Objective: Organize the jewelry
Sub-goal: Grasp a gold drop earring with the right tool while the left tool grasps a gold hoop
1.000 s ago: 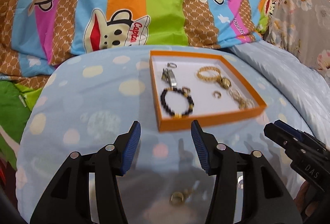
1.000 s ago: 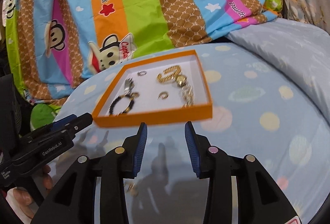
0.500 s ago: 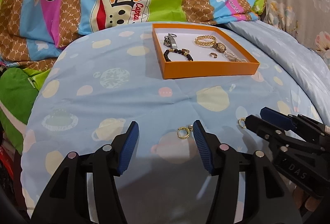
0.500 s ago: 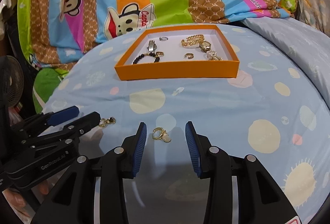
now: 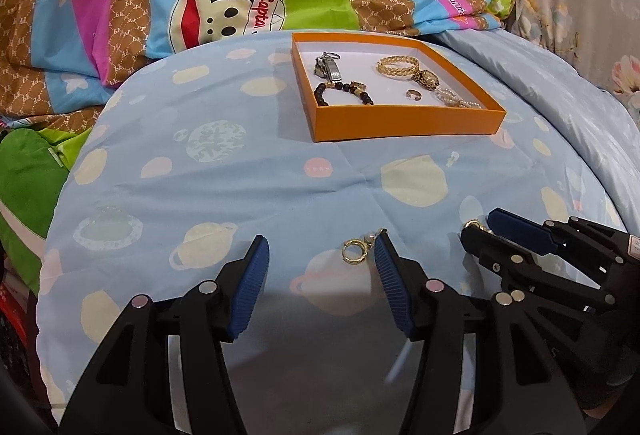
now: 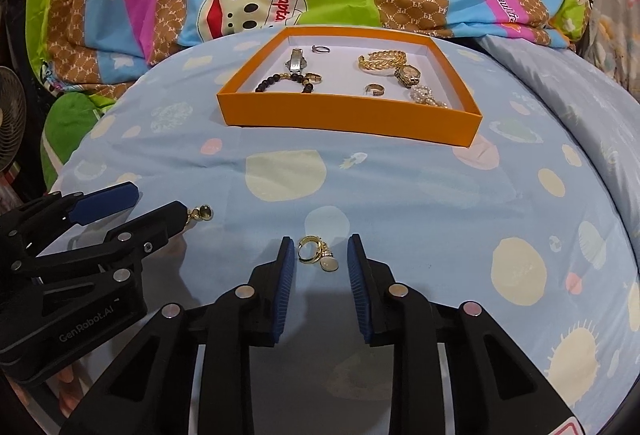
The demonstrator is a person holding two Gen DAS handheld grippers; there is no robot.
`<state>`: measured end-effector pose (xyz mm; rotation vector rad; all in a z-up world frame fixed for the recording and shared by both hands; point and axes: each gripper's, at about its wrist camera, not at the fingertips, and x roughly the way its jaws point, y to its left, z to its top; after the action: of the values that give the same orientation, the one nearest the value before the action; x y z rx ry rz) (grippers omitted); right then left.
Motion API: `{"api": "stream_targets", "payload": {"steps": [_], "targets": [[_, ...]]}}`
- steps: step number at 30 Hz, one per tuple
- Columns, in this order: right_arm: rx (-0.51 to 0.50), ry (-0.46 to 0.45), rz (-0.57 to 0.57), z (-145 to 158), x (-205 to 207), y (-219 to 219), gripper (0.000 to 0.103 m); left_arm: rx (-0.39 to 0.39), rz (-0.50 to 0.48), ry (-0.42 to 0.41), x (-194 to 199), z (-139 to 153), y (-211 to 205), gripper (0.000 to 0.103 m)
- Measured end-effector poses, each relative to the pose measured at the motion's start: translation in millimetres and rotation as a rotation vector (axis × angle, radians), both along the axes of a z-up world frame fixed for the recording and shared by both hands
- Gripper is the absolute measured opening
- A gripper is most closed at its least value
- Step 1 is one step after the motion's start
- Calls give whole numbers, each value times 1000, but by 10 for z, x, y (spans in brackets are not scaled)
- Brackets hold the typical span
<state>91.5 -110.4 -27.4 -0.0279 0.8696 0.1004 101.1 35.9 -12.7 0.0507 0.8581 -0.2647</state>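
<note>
Just closing, right tool point(image 6: 320, 255) around earring point(image 6: 316, 251).

Changes, entered against the earlier pictures:

1. Both my grippers have drawn back from the box point(image 6: 348, 119) and down toward the sheet point(image 5: 248, 191); the box now lies farther off in both views.
2. Left gripper point(image 5: 320, 255): an earring point(image 5: 356, 249), formerly low behind the fingers, now lies between the tips, close to one pad.
3. Right gripper point(image 6: 320, 251): jaws have just been closing; a second earring point(image 6: 318, 253) now lies between them, untouched.
4. Each gripper's tips now show in the other's view, beside an earring.
</note>
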Motion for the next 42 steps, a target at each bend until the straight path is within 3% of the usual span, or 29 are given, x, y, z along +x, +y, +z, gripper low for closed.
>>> {"api": "stream_targets", "payload": {"steps": [3, 6, 12, 18, 23, 28, 35, 42], "targets": [[-25, -4, 10, 2, -1, 46, 14, 3, -5, 3, -1, -6, -10, 53], [-35, -10, 10, 9, -16, 57, 14, 6, -13, 9, 0, -14, -23, 53], [38, -36, -46, 59, -69, -138, 13, 24, -41, 18, 6, -31, -108, 59], [78, -42, -78, 70, -125, -254, 13, 72, -66, 26, 28, -62, -220, 58], [85, -43, -79, 64, -147, -262, 13, 70, -81, 20, 18, -54, -240, 40], [100, -44, -85, 63, -165, -295, 13, 50, -83, 18, 20, -43, -217, 14], [123, -54, -86, 96, -218, -362, 13, 30, -89, 1, -17, 25, -217, 14], [121, -104, -97, 324, -113, -540, 13, 40, -124, -75, -31, 329, -357, 14]]}}
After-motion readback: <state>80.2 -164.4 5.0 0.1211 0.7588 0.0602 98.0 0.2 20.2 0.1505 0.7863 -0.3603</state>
